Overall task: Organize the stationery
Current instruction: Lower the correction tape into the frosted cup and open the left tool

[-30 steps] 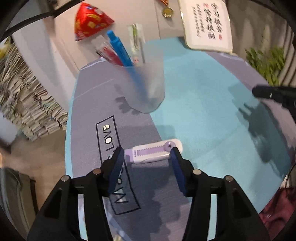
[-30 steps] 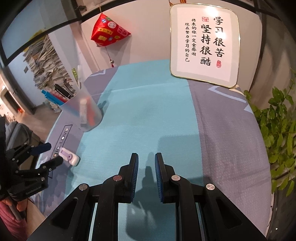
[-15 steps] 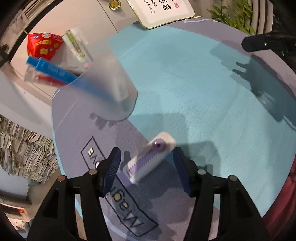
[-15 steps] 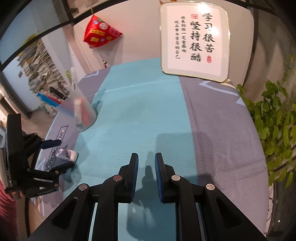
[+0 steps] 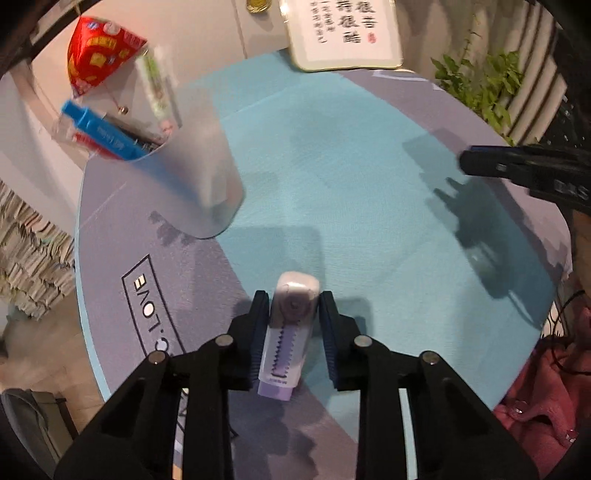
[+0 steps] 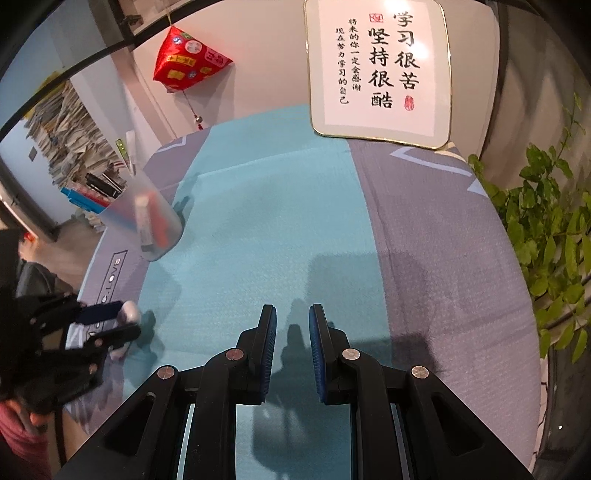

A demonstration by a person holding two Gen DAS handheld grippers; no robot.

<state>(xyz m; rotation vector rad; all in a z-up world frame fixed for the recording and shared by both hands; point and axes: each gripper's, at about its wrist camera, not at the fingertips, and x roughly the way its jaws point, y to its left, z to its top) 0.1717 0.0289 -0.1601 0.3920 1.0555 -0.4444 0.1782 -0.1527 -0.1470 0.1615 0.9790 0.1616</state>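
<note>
Rounded plastic eraser (image 5: pixel 290 325) between tool (image 5: pixel 293 334) pads

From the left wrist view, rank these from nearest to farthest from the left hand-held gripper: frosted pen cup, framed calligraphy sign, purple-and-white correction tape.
1. Purple-and-white correction tape: between the fingers of the left hand-held gripper.
2. Frosted pen cup: ahead and to the left, on the mat.
3. Framed calligraphy sign: far edge, against the wall.

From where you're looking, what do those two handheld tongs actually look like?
Both the left tongs and right tongs are matte black frames with angular cutouts and round silver bolts at the joints. Each ends in two flat fingers lined with ridged blue pads.
</note>
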